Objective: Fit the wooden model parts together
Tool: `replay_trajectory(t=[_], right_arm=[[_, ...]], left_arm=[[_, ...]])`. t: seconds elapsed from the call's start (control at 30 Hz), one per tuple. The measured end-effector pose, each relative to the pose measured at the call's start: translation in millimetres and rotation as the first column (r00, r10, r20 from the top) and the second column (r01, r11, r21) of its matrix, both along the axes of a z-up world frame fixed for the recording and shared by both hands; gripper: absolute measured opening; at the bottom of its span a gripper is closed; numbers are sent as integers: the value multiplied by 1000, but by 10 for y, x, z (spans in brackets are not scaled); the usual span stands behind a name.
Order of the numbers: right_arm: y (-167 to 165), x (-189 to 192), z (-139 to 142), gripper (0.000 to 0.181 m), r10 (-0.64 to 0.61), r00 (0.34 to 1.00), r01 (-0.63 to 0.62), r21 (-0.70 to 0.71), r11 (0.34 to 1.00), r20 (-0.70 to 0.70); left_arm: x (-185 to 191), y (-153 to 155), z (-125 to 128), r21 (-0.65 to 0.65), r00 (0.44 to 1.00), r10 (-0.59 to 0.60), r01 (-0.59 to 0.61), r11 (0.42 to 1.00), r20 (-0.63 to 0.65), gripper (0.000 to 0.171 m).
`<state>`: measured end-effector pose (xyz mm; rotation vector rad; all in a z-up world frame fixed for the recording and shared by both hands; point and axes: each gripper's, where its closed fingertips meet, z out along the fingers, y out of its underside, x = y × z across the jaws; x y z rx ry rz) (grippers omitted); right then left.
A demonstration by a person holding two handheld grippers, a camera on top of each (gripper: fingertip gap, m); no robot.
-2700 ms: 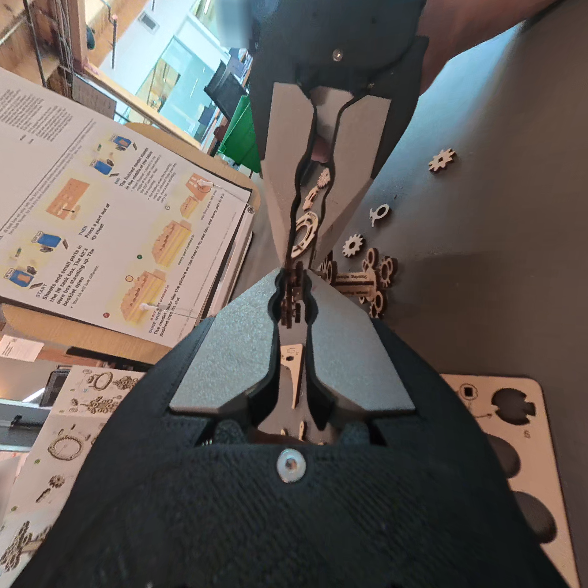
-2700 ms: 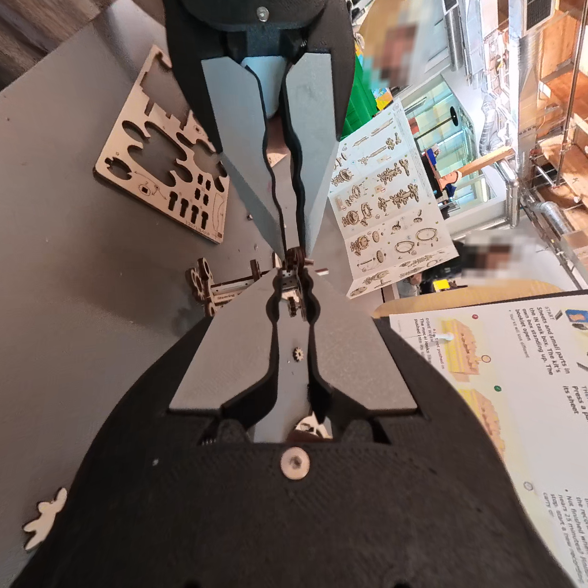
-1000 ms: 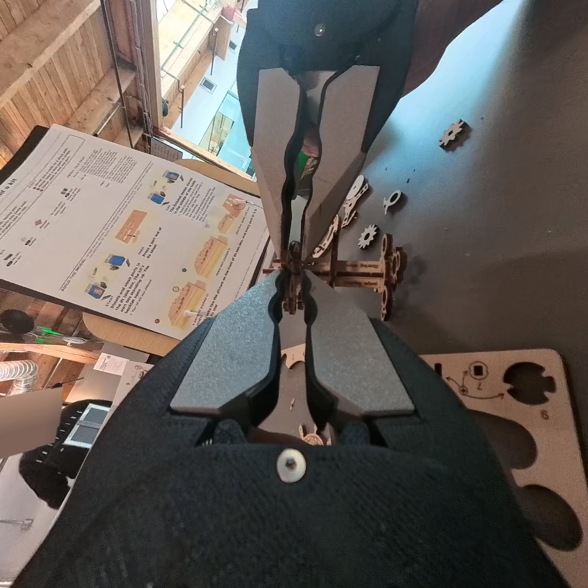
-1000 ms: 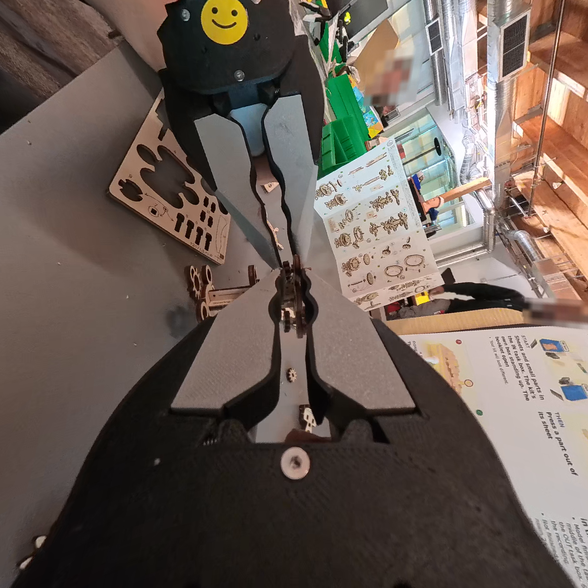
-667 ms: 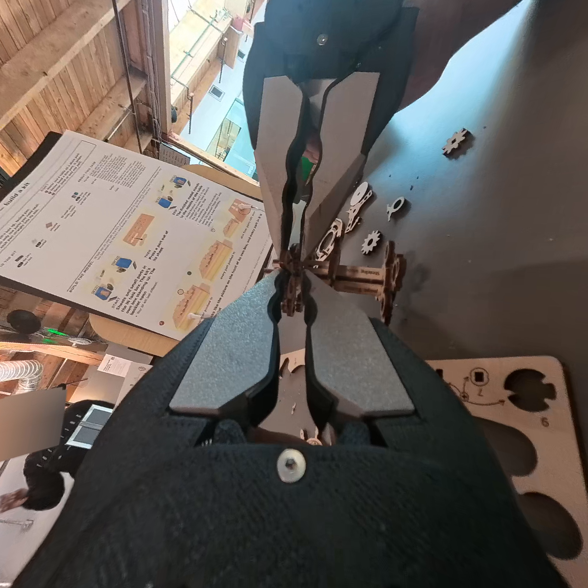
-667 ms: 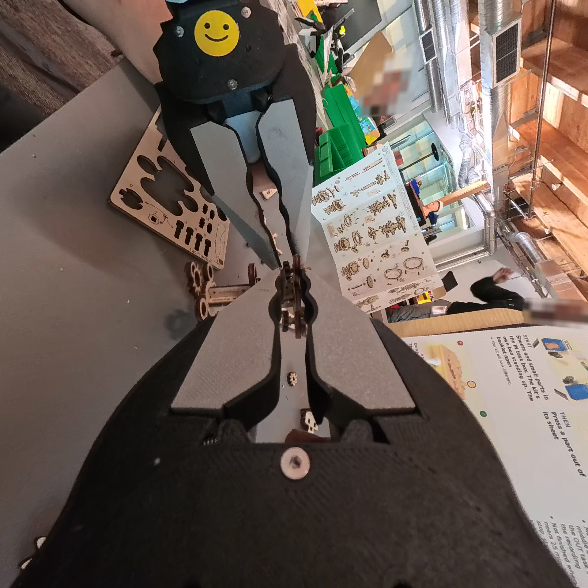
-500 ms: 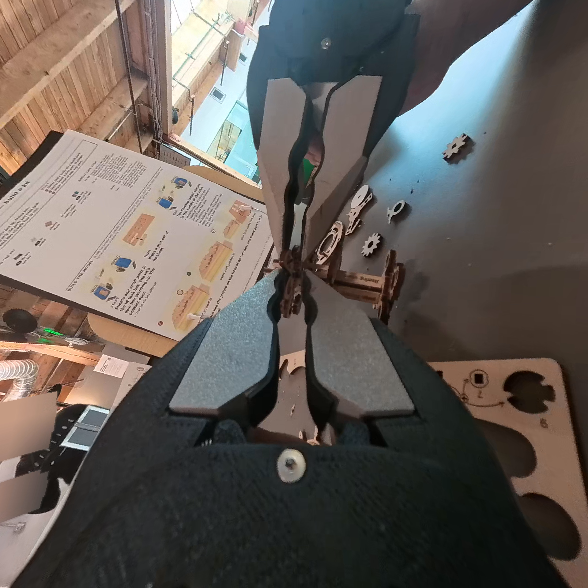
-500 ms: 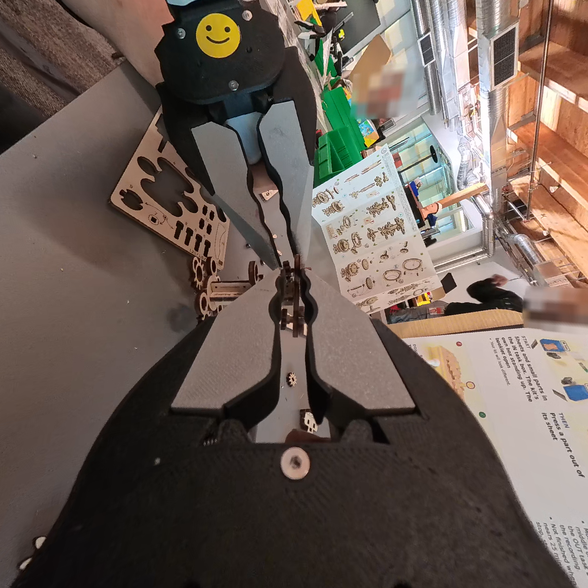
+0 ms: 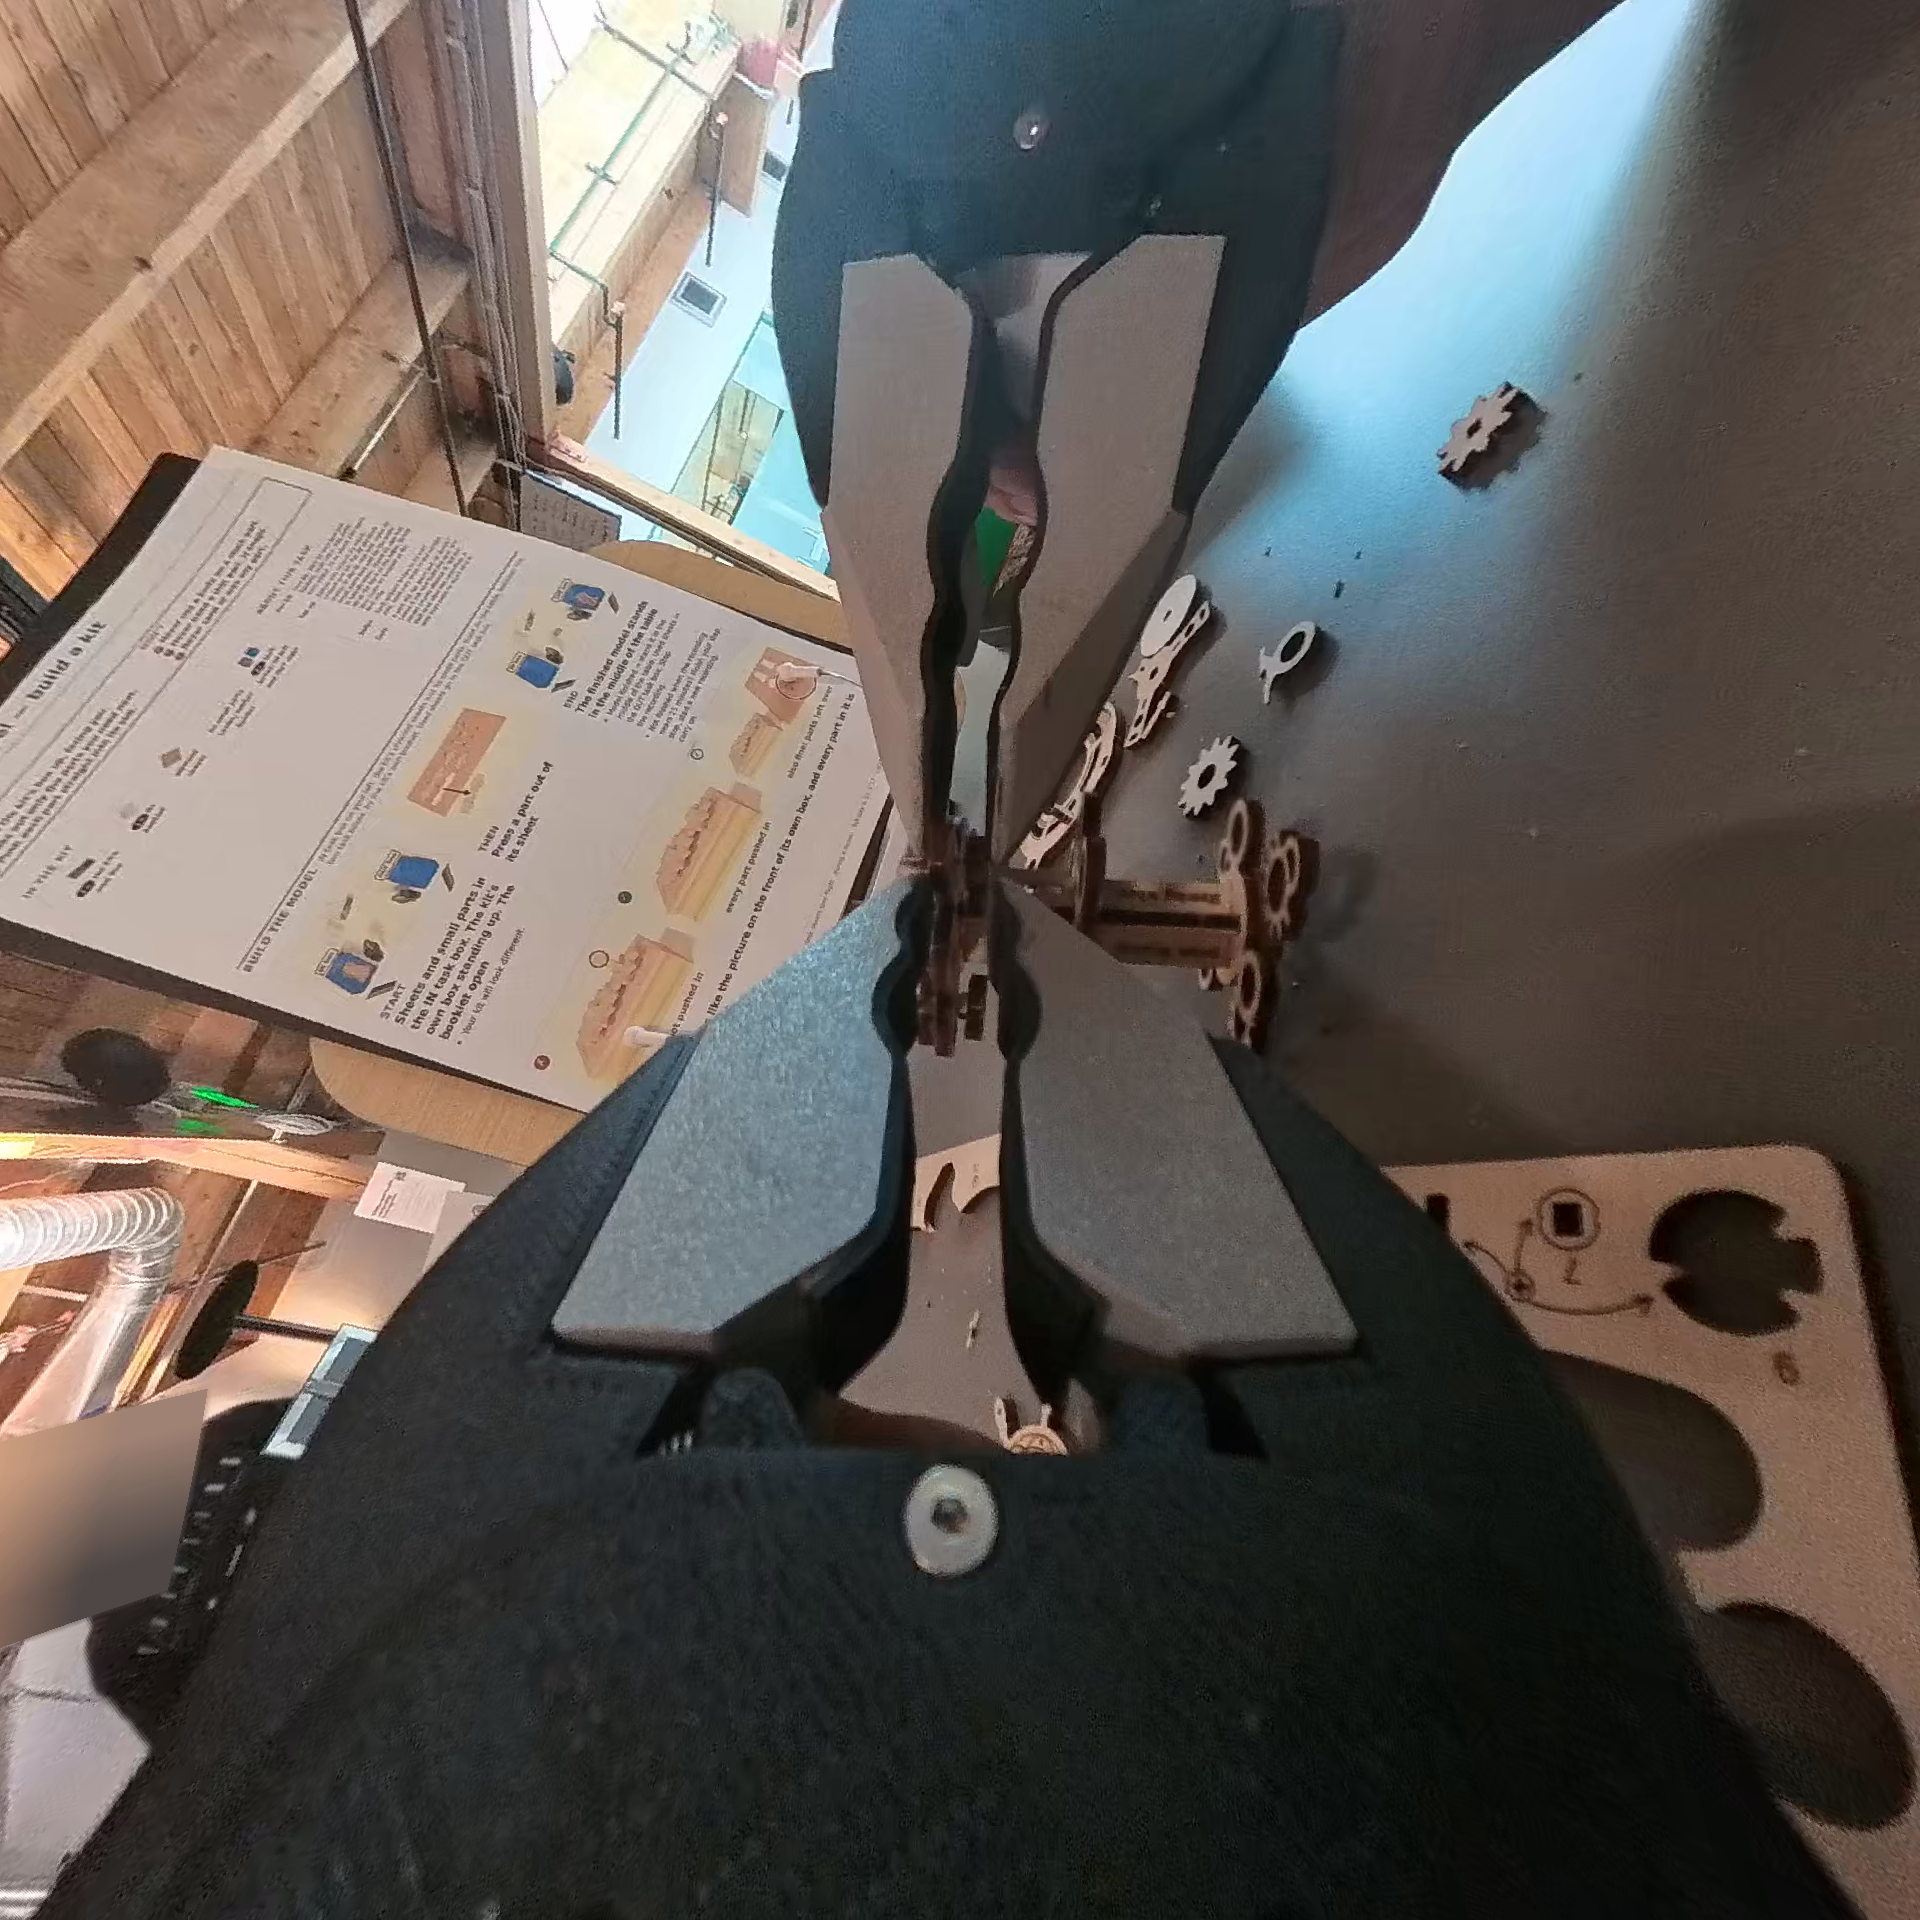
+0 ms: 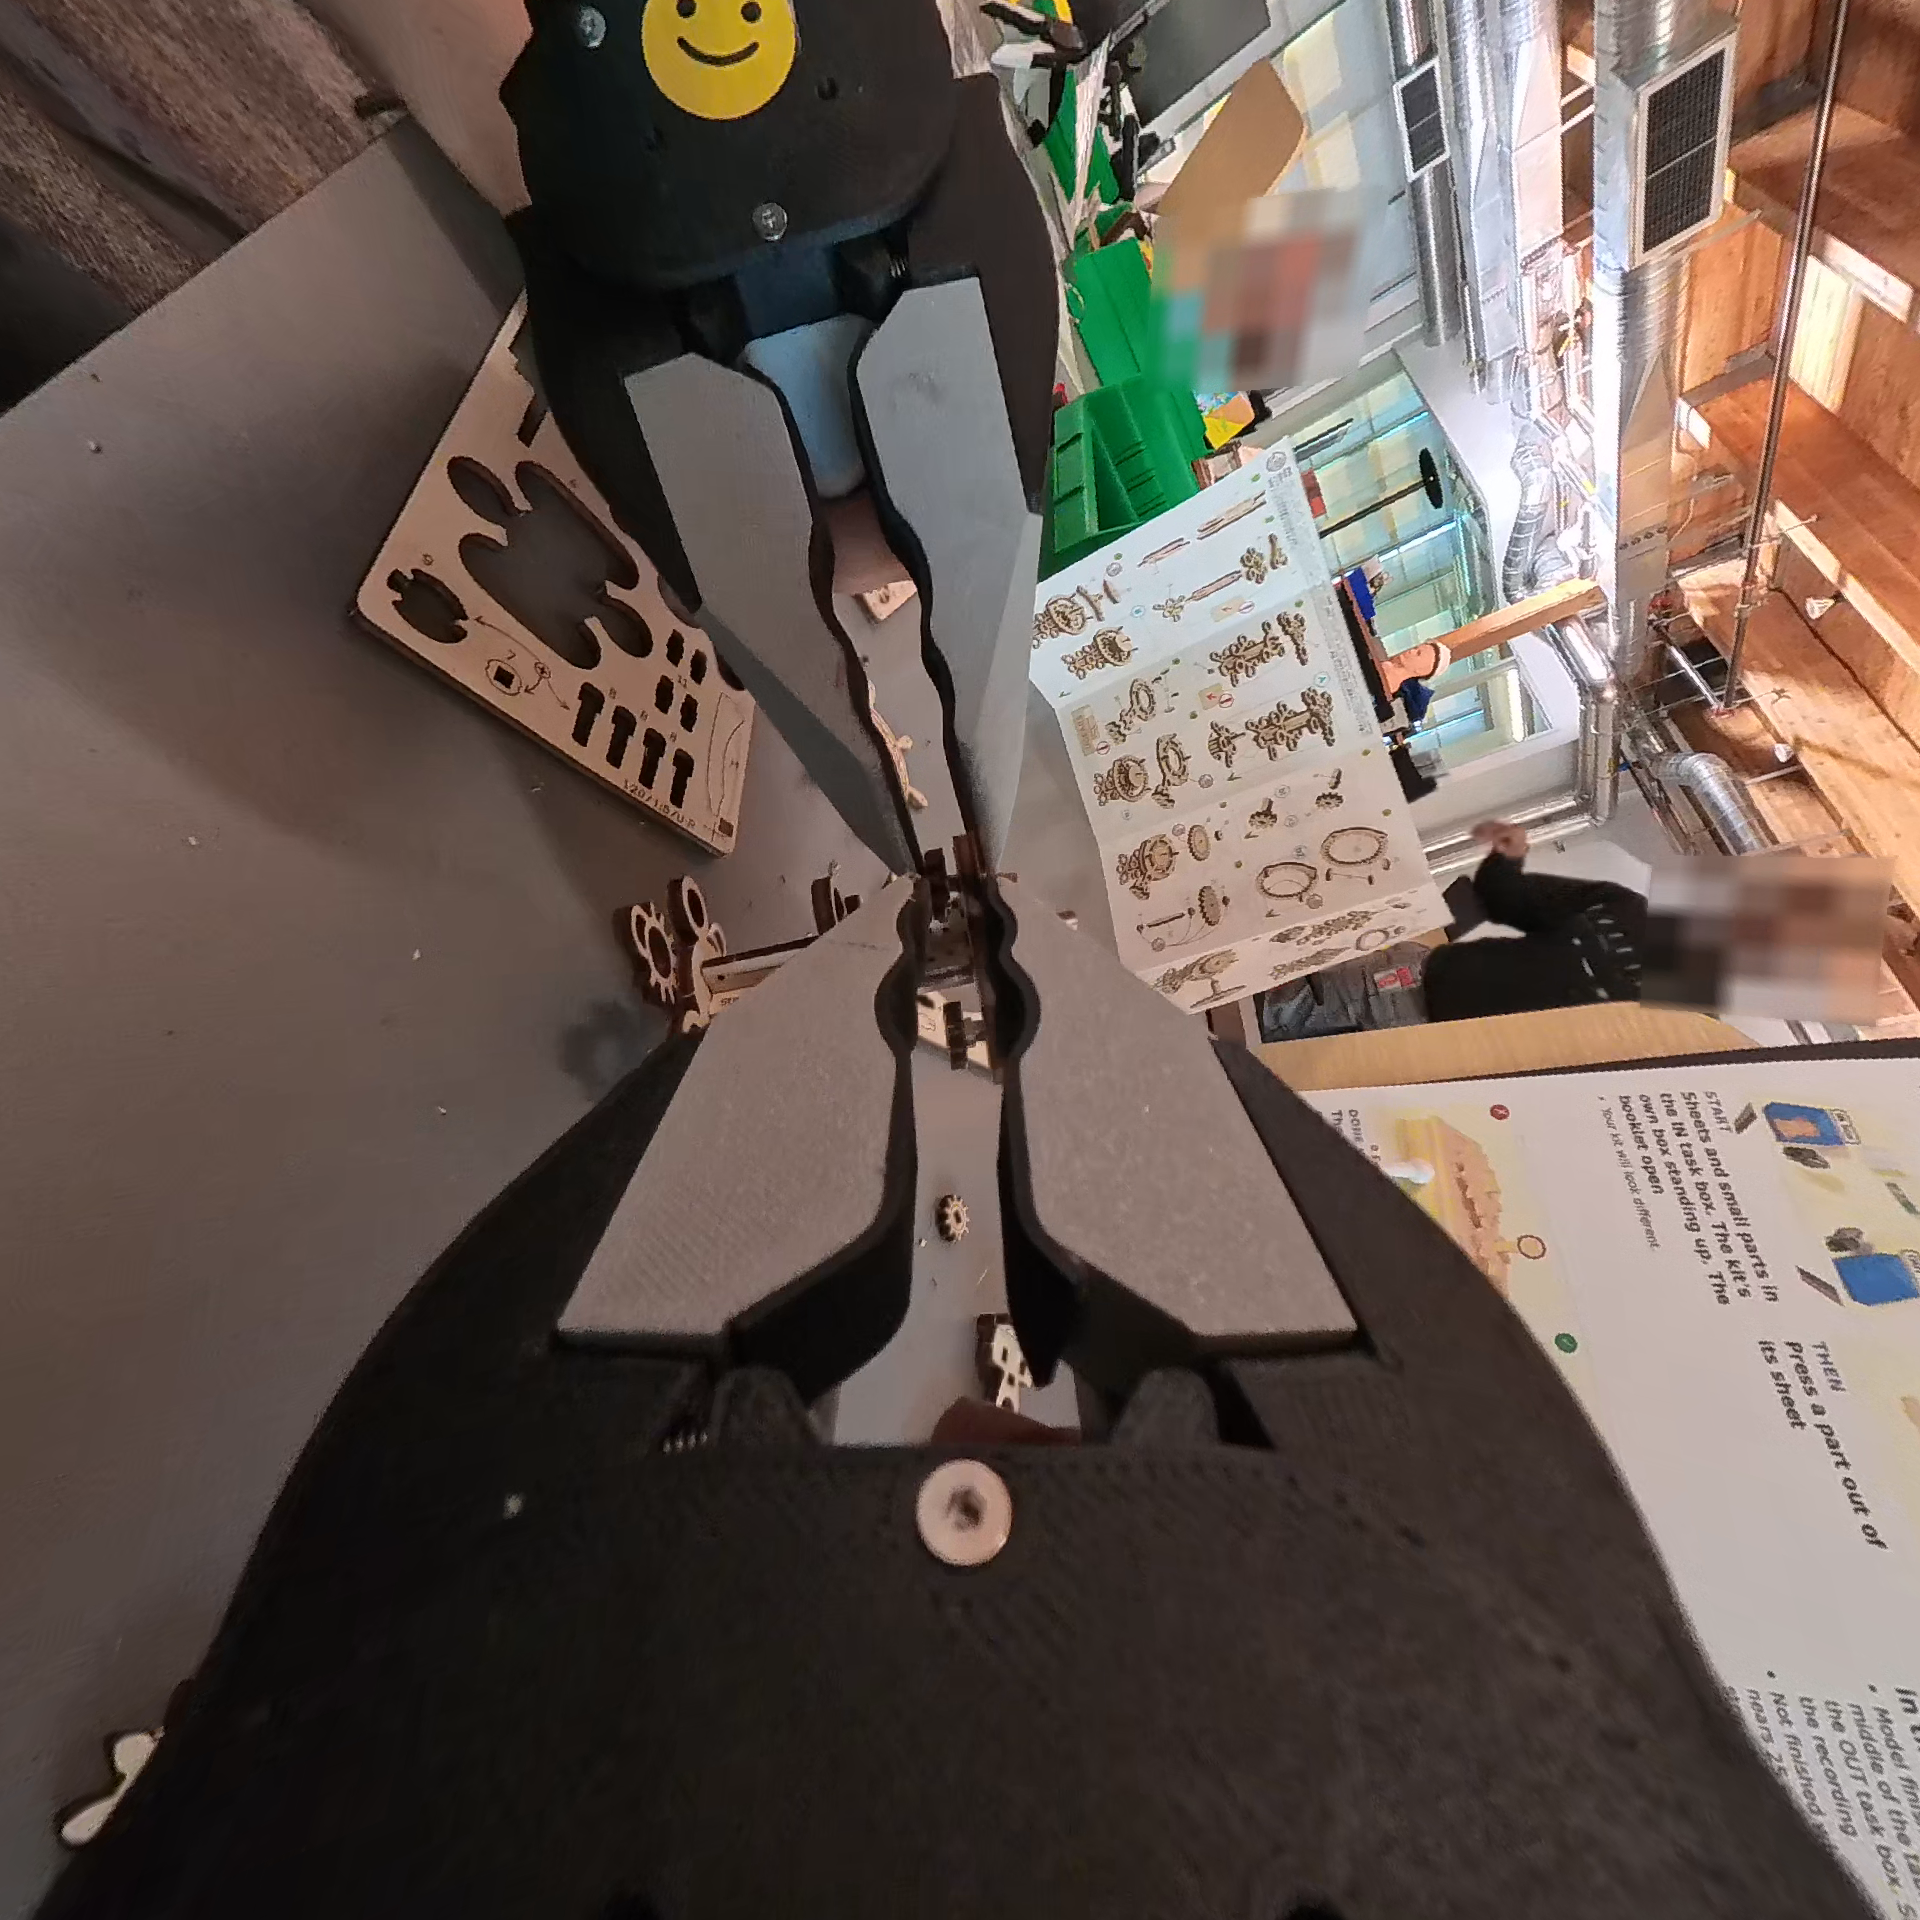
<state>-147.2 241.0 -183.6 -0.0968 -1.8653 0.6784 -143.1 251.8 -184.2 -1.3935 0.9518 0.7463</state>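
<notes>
My left gripper (image 9: 954,906) is shut on a small dark wooden gear piece (image 9: 948,977), held above the table. My right gripper (image 9: 961,831) comes from the opposite side, tip to tip with it, and is also shut. In the right wrist view my right gripper (image 10: 956,899) pinches a small wooden assembly (image 10: 951,971) with a pale face. The left gripper (image 10: 940,847), which bears a yellow smiley sticker, meets it from above. The two held parts touch between the tips. How they join is hidden by the fingers.
A partly built wooden model (image 9: 1174,920) lies on the grey table (image 9: 1610,779) behind the tips. Loose gears (image 9: 1210,774) and small parts lie nearby. A punched sheet (image 9: 1662,1299) is at the lower right. An instruction board (image 9: 416,779) and a booklet (image 10: 1226,779) stand to the side. My two grippers' fingertips are within a few centimetres of each other.
Since 2.7 s ago both grippers have risen and tilted together, holding the parts tip to tip. Over the last half second they barely move.
</notes>
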Motion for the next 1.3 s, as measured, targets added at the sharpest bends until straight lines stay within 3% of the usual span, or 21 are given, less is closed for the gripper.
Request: replay_trajectory(t=[0.23, 0.43, 0.8, 1.1, 1.3], right_arm=[[4, 10, 5, 4, 0, 1000, 0, 14, 1000, -10], [9, 19, 16, 6, 2, 1000, -2, -4, 1000, -3], [25, 40, 104, 3, 4, 1000, -5, -62, 998, -7], [198, 84, 340, 6, -2, 999, 14, -301, 954, 42], [257, 79, 265, 2, 27, 984, 50, -421, 906, 175]], left_arm=[[9, 7, 7, 16, 1000, 7, -7, 1000, -25, 7], [-7, 20, 15, 59, 988, 54, -45, 997, -146, 6], [-64, 39, 59, 127, 963, 124, -95, 987, -241, 6], [-67, 68, -12, 151, 906, 169, -119, 981, -388, 6], [-47, 86, -84, 144, 869, 175, -121, 982, -462, 7]])
